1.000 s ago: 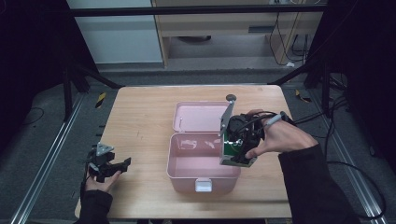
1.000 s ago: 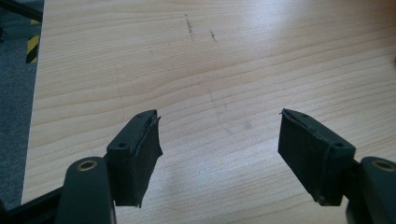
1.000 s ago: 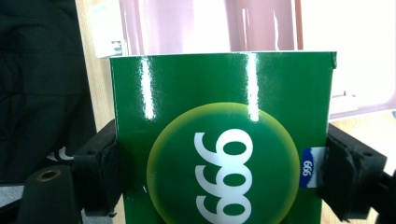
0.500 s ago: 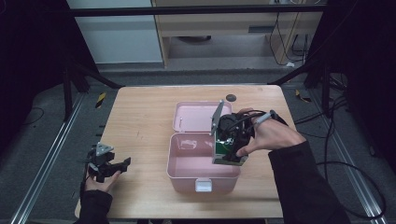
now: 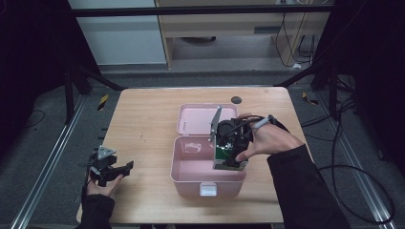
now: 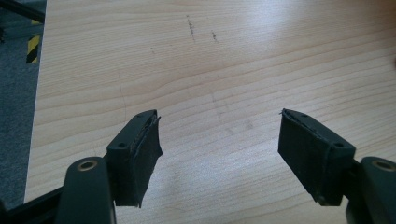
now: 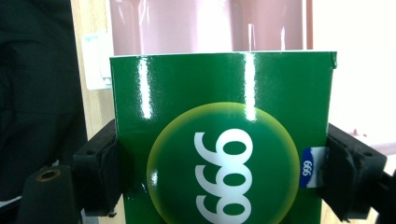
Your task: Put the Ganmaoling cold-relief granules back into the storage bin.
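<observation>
A lab-like recording room: wooden table (image 5: 143, 124) inside black frame bars (image 5: 200, 9), cables (image 5: 353, 167) on carpet.

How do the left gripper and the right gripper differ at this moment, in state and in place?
The left gripper is open with nothing between its jaws; the right gripper is shut on a green box. The left gripper sits low at the near left edge of the wooden table; the right gripper is at the open pink container. Both have black jaws and are hand-held.
</observation>
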Demonstrator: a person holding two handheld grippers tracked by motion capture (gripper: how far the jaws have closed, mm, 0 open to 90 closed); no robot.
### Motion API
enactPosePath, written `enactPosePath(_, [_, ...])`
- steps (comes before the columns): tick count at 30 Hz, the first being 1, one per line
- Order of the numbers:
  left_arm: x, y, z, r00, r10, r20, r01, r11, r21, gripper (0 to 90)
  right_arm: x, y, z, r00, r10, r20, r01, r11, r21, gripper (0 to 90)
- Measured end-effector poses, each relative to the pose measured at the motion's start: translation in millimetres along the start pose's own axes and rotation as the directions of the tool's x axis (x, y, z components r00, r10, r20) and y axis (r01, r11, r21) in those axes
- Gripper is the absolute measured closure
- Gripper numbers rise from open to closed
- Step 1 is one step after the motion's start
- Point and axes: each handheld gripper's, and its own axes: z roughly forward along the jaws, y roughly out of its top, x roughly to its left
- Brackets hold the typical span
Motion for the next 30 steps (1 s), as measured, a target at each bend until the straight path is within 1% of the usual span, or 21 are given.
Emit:
enactPosePath(1, [0.0,0.0,-0.1,1.0,0.001,0.0,-0.001,1.0,0.0,28.5,0.1,0.0,1.5,1.0,0.006,-0.001,-0.006,1.0,0.004,16.2])
enactPosePath(6, [0.0,0.1,-0.2,1.0,0.0,-0.001,0.0,1.0,-0.001,28.6,-1.2,-2.1,9.1,1.0,0.002,0.0,-0.002,1.0,0.009,16.2])
enactPosePath(7, [0.1,0.1,-0.2,1.0,0.001,-0.003,-0.001,1.0,-0.001,28.5,-1.2,-2.1,11.4,1.0,0.002,0.001,-0.002,1.0,0.018,16.2])
enactPosePath(11, [0.3,0.0,-0.4,1.0,0.0,-0.002,0.0,1.0,-0.001,28.5,-0.9,0.2,16.0,0.9999,-0.016,-0.005,0.016,1.0,0.014,16.2])
enactPosePath(12, [0.3,0.0,-0.4,1.0,0.0,-0.002,0.0,1.0,-0.001,28.6,-0.4,0.8,16.5,0.9999,-0.011,-0.005,0.011,1.0,0.015,16.2])
enactPosePath(21, [0.5,0.1,-1.0,1.0,0.0,-0.002,0.0,1.0,-0.004,28.5,1.0,2.5,24.0,0.9995,-0.03,-0.009,0.03,0.999,0.031,16.1])
enactPosePath(22, [0.7,0.1,-1.0,1.0,-0.001,-0.002,0.001,1.0,-0.003,28.5,0.9,1.5,25.5,0.9996,-0.023,-0.016,0.023,1.0,0.017,16.2])
enactPosePath(24, [0.9,0.0,-0.8,1.0,-0.001,-0.003,0.001,1.0,-0.003,28.5,0.3,-1.3,28.3,0.9995,-0.018,-0.027,0.018,1.0,0.012,16.2])
enactPosePath(26, [1.0,0.0,-0.4,1.0,-0.001,-0.003,0.001,1.0,-0.002,28.5,0.7,-2.0,29.0,0.9995,-0.013,-0.028,0.013,1.0,0.017,16.2])
enactPosePath(27, [0.8,0.0,-0.2,1.0,0.0,-0.003,0.0,1.0,0.0,28.5,0.8,-4.1,31.2,0.9994,-0.018,-0.028,0.019,1.0,0.021,16.1])
enactPosePath(30, [0.5,0.1,-0.3,1.0,0.001,-0.004,-0.001,1.0,-0.001,28.5,0.8,-6.2,34.4,0.9994,-0.01,-0.034,0.01,1.0,0.016,16.1])
